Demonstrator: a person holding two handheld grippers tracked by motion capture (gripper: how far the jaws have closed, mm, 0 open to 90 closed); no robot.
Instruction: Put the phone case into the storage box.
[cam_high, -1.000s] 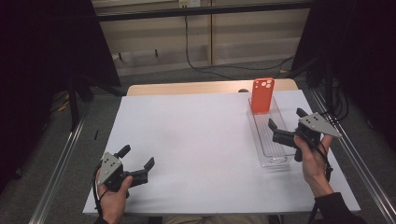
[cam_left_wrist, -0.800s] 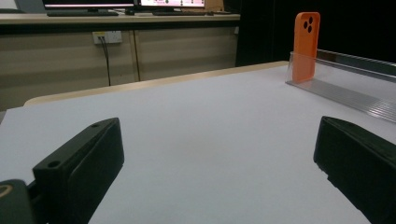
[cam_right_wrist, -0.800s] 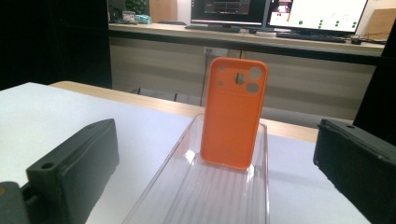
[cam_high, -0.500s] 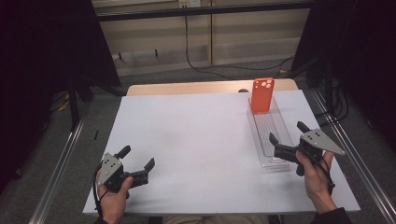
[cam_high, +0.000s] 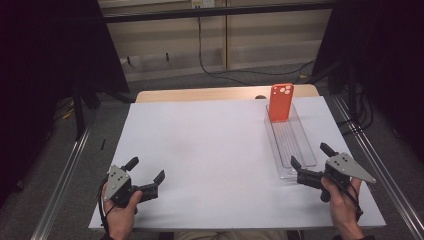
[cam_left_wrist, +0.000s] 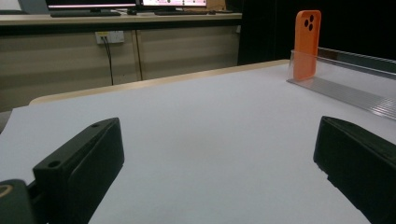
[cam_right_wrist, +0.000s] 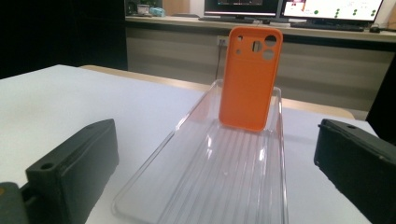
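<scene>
Right gripper (cam_high: 311, 161) is pulling back toward the person versus a second ago: it was hanging over the near half of the clear ridged tray (cam_high: 299, 150), and now it is sitting just off the tray's near end, over the near right of the white table cover (cam_high: 210, 150). Its jaws are staying spread wide with nothing between them, same as before. In the right gripper view the jaws are framing the tray lengthwise.

Left gripper (cam_high: 146, 170) is not moving between frames; it is resting at the near left of the cover, jaws spread, pinching nothing, well apart from the tray.

Orange phone case (cam_high: 281, 102) is holding its place, standing upright at the far end of the tray, camera cutouts at the top and facing the person. In the right gripper view the phone case (cam_right_wrist: 250, 77) is showing its foot sitting in the tray (cam_right_wrist: 219, 186), slotted into the ridged floor at the far wall. The rest of the tray is carrying nothing else. In the left gripper view the case (cam_left_wrist: 306, 42) is standing at the tray's (cam_left_wrist: 355, 88) far end, off to the right.
</scene>
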